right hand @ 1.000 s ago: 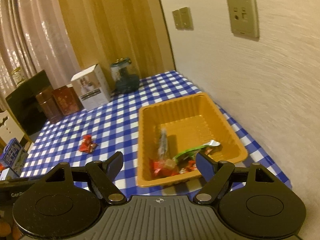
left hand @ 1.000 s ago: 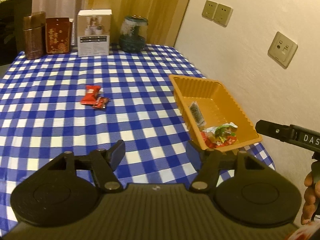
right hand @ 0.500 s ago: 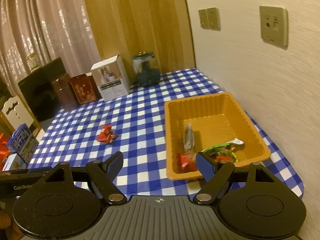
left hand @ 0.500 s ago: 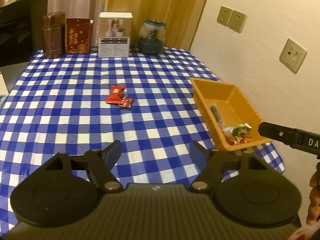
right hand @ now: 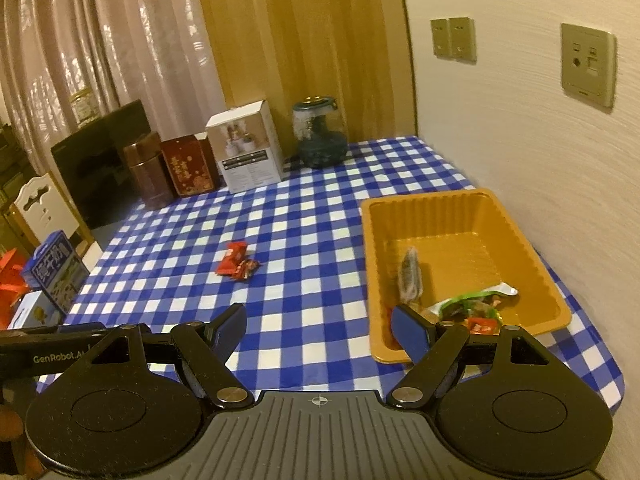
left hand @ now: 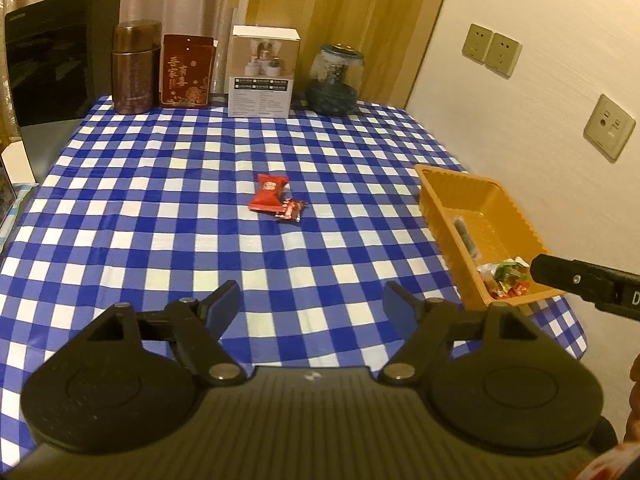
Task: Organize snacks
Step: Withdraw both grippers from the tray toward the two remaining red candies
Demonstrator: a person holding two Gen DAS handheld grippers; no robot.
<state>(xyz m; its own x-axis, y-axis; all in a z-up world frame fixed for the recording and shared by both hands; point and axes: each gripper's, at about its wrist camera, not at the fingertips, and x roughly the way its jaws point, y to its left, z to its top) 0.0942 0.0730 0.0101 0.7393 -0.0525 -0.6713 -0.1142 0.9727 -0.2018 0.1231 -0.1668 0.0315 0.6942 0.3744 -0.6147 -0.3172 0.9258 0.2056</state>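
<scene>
Left wrist view: the left gripper (left hand: 310, 302), jaws opening and empty, faces two red snack packets (left hand: 276, 199) on the checked tablecloth (left hand: 160, 208); the orange tray (left hand: 516, 216) holds wrapped snacks (left hand: 504, 276). Right wrist view: the right gripper (right hand: 318, 326), wide and empty, overlooks the tray's dark sachet (right hand: 410, 276) and floor-side boxes (right hand: 54, 272).

You have two red snack packets (left hand: 272, 197) lying loose on the checked cloth, one orange tray (right hand: 532, 240), one brown canister (left hand: 132, 67), one red tin (left hand: 186, 71), one white box (left hand: 264, 71), one glass jar (left hand: 335, 76) and three wall plates (left hand: 609, 127).
</scene>
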